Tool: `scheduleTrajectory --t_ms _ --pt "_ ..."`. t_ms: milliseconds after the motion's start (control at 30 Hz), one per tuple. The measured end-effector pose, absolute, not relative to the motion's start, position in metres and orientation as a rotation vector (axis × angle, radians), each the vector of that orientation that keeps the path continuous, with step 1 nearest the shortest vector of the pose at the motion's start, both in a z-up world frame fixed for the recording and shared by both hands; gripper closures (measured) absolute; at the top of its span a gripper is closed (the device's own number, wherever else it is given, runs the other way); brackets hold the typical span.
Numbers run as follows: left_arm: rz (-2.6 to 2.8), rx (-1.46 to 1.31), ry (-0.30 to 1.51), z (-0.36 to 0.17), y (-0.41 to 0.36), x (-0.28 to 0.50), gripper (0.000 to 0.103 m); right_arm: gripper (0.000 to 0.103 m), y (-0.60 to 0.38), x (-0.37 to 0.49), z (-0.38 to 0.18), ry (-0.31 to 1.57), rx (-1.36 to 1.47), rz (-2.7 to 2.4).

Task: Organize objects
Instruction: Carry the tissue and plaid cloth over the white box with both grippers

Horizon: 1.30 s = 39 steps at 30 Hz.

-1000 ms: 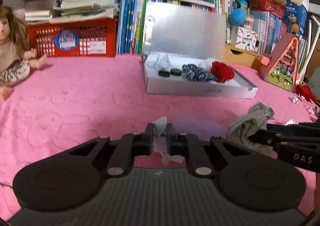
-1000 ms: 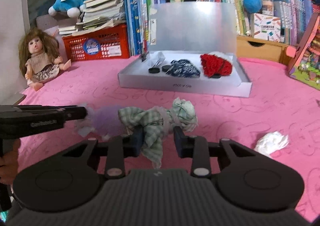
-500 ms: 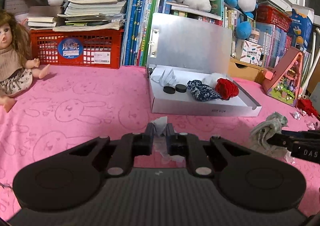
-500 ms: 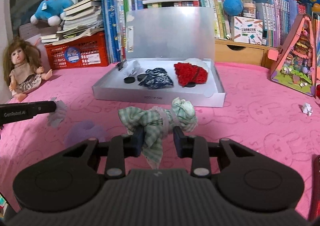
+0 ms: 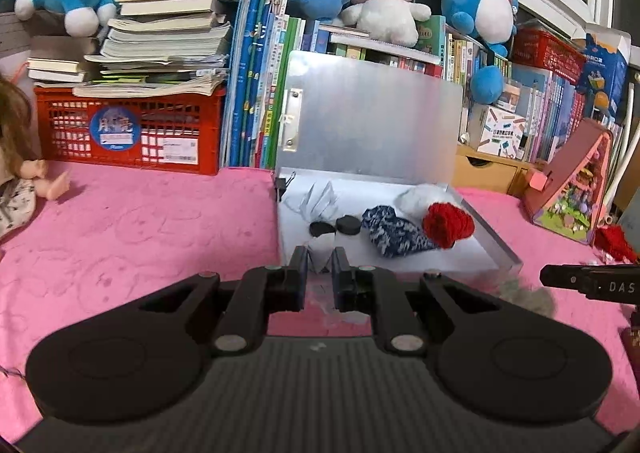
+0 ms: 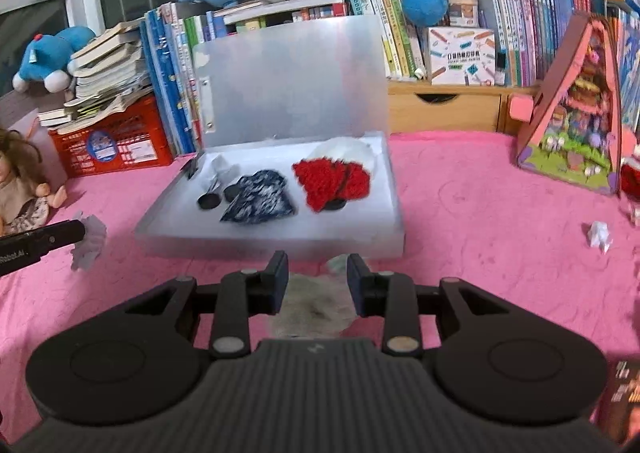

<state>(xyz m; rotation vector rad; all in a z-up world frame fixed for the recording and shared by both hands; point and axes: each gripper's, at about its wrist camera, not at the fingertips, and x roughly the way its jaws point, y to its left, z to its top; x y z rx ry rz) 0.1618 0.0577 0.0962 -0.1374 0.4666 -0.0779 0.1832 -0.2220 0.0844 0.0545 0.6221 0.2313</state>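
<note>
Both tongs (image 5: 320,265) (image 6: 317,273) point toward the open box (image 6: 280,241).

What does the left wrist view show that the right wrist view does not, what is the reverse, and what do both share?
Only the left wrist view: the left gripper from behind, shut on a white scrap.
Only the right wrist view: the right gripper from behind, its jaws just eased wider with the green cloth between them, and a black disc under the red knit.
Both: the open box, the red knit, the blue-white knit, the pink cover.
</note>
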Motion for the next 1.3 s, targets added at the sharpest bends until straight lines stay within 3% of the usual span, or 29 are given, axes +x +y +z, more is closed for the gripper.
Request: scheduleTrajectory --t_ms 133,167,233,433,500,567,633,700,1000,1300 --pt "-0.058 -0.138 0.477 0.098 0.055 0.181 0.088 0.062 -0.227 0.194 0.083 0.649 0.071 0.275" --pt "-0.059 -0.132 0.478 0.098 0.055 0.183 0.088 0.046 -0.226 0.192 0.081 0.643 0.063 0.281" --pt "-0.064 -0.118 0.485 0.095 0.052 0.187 0.088 0.031 -0.222 0.19 0.075 0.637 0.034 0.296" --pt "-0.068 -0.113 0.514 0.083 0.047 0.192 0.088 0.01 -0.203 0.199 0.049 0.661 -0.062 0.276" --pt "-0.072 -0.108 0.517 0.081 0.046 0.193 0.088 0.018 -0.202 0.204 0.042 0.69 -0.05 0.281" --pt "-0.077 -0.105 0.514 0.081 0.045 0.193 0.088 0.069 -0.202 0.208 0.037 0.737 -0.02 0.261" --pt "-0.082 -0.106 0.51 0.08 0.045 0.192 0.088 0.071 -0.203 0.205 0.038 0.728 -0.008 0.263" --pt "-0.082 -0.105 0.509 0.081 0.046 0.194 0.088 0.084 -0.204 0.198 0.044 0.695 -0.01 0.276" --pt "-0.085 -0.139 0.493 0.091 0.045 0.211 0.088 0.085 -0.211 0.205 0.085 0.593 0.019 0.216" --pt "-0.08 -0.12 0.507 0.093 0.034 0.236 0.088 0.084 -0.213 0.243 0.086 0.61 0.046 0.162"
